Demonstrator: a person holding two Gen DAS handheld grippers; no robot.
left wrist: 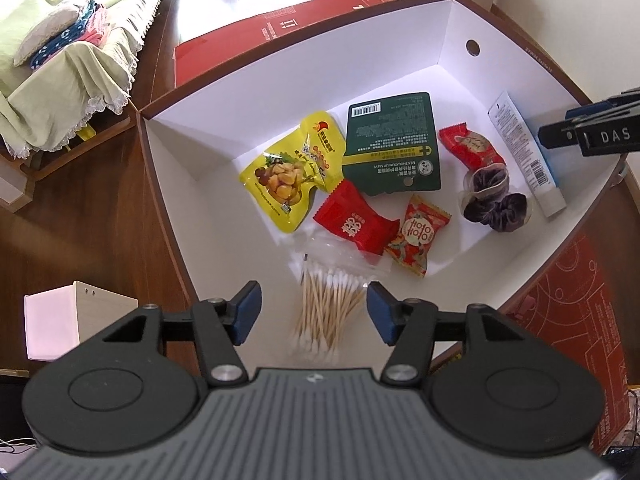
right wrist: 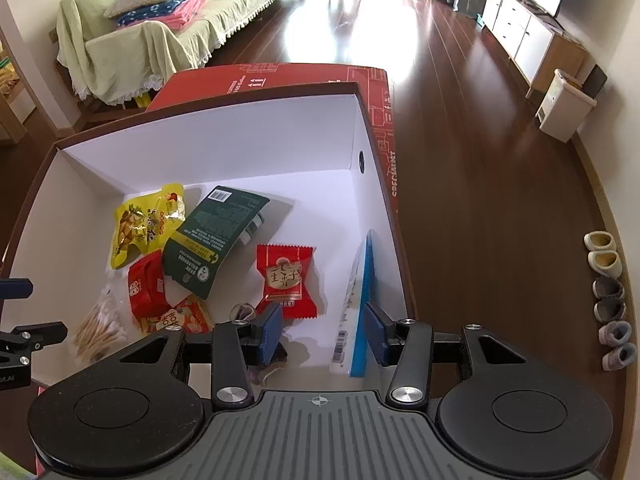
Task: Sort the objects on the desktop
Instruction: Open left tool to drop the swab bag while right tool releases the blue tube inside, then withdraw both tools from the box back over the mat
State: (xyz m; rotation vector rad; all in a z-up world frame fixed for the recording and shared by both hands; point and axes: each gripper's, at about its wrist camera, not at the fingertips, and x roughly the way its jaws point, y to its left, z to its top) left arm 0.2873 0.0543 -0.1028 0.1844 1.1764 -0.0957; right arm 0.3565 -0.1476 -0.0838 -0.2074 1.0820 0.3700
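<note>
A white-lined box (left wrist: 448,40) holds the sorted items: a yellow chestnut pouch (left wrist: 294,170), a green lip-salve card (left wrist: 390,144), red candy packs (left wrist: 354,222), a dark scrunchie (left wrist: 494,198) and a white and blue tube (left wrist: 526,152). A bag of cotton swabs (left wrist: 330,306) lies below my left gripper (left wrist: 314,312), which is open and empty above it. My right gripper (right wrist: 324,332) is open and empty over the box's right side, between a red candy (right wrist: 286,280) and the tube (right wrist: 360,304). It also shows at the right edge of the left wrist view (left wrist: 592,132).
The box (right wrist: 372,128) rests on a red printed carton (right wrist: 280,74) above a dark wood floor. A covered sofa (right wrist: 160,12) stands at the far left, a TV cabinet (right wrist: 532,40) at the far right, and slippers (right wrist: 608,296) line the right wall.
</note>
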